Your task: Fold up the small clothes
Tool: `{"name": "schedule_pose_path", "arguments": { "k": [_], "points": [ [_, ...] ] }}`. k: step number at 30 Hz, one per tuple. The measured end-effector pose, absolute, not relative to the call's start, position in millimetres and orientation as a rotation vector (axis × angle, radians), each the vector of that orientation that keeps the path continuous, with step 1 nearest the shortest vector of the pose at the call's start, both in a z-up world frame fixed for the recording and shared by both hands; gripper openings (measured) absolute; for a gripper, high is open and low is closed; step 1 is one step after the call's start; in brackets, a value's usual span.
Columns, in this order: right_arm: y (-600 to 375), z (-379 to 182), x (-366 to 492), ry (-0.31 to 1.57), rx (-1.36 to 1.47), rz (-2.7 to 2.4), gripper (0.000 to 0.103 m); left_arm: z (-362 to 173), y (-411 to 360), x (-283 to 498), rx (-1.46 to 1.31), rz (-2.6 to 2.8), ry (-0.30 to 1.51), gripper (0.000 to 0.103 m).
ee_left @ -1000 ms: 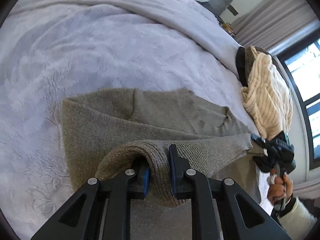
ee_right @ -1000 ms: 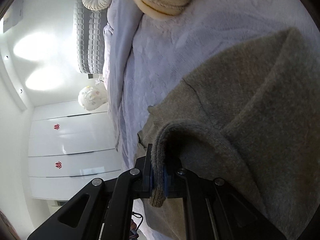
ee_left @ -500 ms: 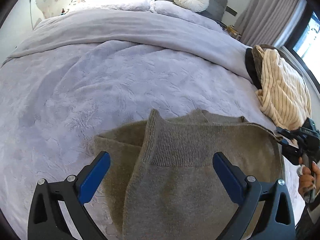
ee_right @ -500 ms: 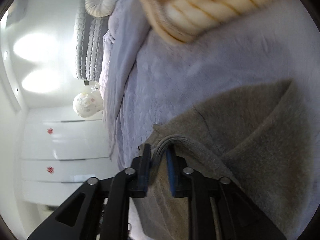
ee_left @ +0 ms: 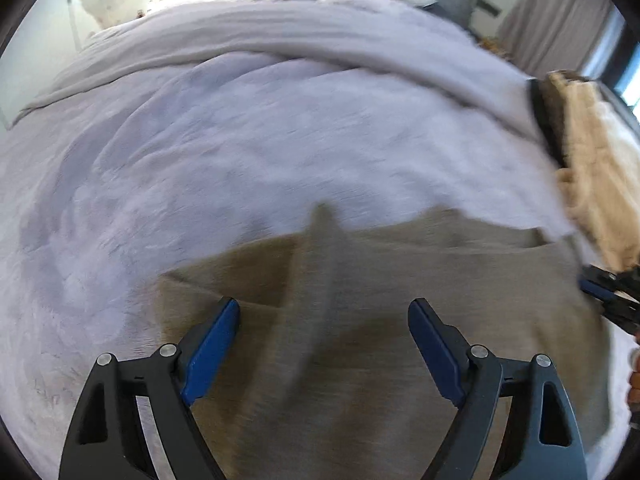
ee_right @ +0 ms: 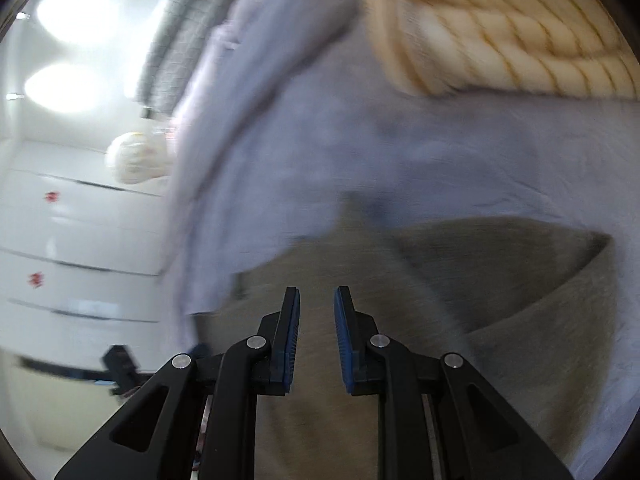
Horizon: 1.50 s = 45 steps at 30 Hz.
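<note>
Both tools have let go of the grey sweater [ee_left: 360,360]: left tool [ee_left: 324,344] wide but closing, right tool [ee_right: 317,340] slightly apart.

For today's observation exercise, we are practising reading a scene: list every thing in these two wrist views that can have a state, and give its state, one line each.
Grey-brown knit garment: lying on the bed, partly folded, held by neither gripper.
Left gripper: jaws wide apart and closing, nothing between the pads.
Right gripper: jaws slightly apart, nothing gripped.
Cream striped garment: heaped near the bed's edge, untouched.
Lilac bedspread: spread over the bed, lightly wrinkled.
</note>
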State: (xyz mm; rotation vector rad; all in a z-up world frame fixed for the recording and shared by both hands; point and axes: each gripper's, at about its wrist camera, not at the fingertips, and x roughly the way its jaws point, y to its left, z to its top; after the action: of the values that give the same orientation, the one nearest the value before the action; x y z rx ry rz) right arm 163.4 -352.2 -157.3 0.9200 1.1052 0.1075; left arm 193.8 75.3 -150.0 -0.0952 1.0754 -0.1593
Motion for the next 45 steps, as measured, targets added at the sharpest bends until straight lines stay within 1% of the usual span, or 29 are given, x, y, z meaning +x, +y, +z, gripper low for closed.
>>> {"name": "schedule_pose_path", "arguments": {
  "k": [1,2,5,6,10,11,13,17,22,27,28,29,30,31,33,36,41,43,45],
  "points": [
    [-358.9,-162.4,159.3,1.098,0.936,0.078,0.016,-152.2,80.4,194.5,-0.095,-0.143,1.073,0.088],
    [-364.8,-164.6,154.7,1.082,0.958,0.062,0.014,-153.1,85.9,194.9,-0.099,-0.131,1.069,0.088],
    [-378.0,-156.0,141.4,1.045,0.930,-0.009,0.014,-147.9,104.5,195.2,-0.089,-0.078,1.062,0.088],
    [-379.8,-152.6,139.3,1.050,0.908,-0.033,0.022,-146.4,108.1,195.3,-0.083,-0.066,1.065,0.088],
    [-387.4,-135.4,119.2,1.068,0.907,0.026,0.023,-129.3,127.3,177.8,-0.116,-0.116,1.095,0.088],
    [-388.5,-131.8,113.4,1.071,0.905,0.043,0.025,-126.6,128.5,171.8,-0.120,-0.134,1.103,0.088],
    [-388.6,-123.2,94.0,1.098,0.890,0.088,0.035,-122.0,131.9,152.2,-0.141,-0.188,1.137,0.088],
    [-389.0,-120.8,49.7,1.175,0.886,0.122,0.036,-125.6,134.9,113.3,-0.222,-0.273,1.224,0.088],
    [-394.7,-131.1,0.6,1.251,0.911,0.118,0.036,-147.1,134.2,73.2,-0.279,-0.296,1.329,0.088],
    [-383.3,-142.5,-9.8,1.287,0.945,0.170,0.036,-160.5,135.7,54.6,-0.336,-0.298,1.369,0.088],
    [-382.2,-144.4,-12.2,1.286,0.960,0.192,0.034,-161.9,135.8,54.0,-0.344,-0.302,1.369,0.080],
    [-381.0,-146.0,-12.2,1.286,0.972,0.206,0.029,-162.7,136.3,53.9,-0.351,-0.308,1.367,0.067],
    [-377.8,-148.5,-8.4,1.288,0.989,0.220,0.005,-164.9,135.9,55.5,-0.358,-0.327,1.381,0.033],
    [-376.7,-149.4,-8.3,1.287,1.013,0.239,0.006,-166.6,136.4,56.6,-0.367,-0.337,1.396,0.019],
    [-373.1,-144.6,-8.5,1.275,1.034,0.291,0.006,-162.0,138.7,57.2,-0.385,-0.364,1.373,0.019],
    [-373.0,-136.2,-17.7,1.304,1.001,0.297,0.006,-155.0,141.5,54.3,-0.342,-0.388,1.356,0.019],
    [-392.0,-167.9,-38.2,1.392,1.009,0.136,0.006,-168.9,143.5,53.8,-0.294,-0.396,1.370,0.019],
    [-397.6,-181.0,-45.9,1.381,1.065,0.112,0.006,-172.7,145.5,52.6,-0.284,-0.403,1.369,0.019],
    [-395.0,-175.5,-49.5,1.364,1.041,0.110,0.006,-171.1,147.5,51.6,-0.273,-0.405,1.370,0.019]
  ]
}}
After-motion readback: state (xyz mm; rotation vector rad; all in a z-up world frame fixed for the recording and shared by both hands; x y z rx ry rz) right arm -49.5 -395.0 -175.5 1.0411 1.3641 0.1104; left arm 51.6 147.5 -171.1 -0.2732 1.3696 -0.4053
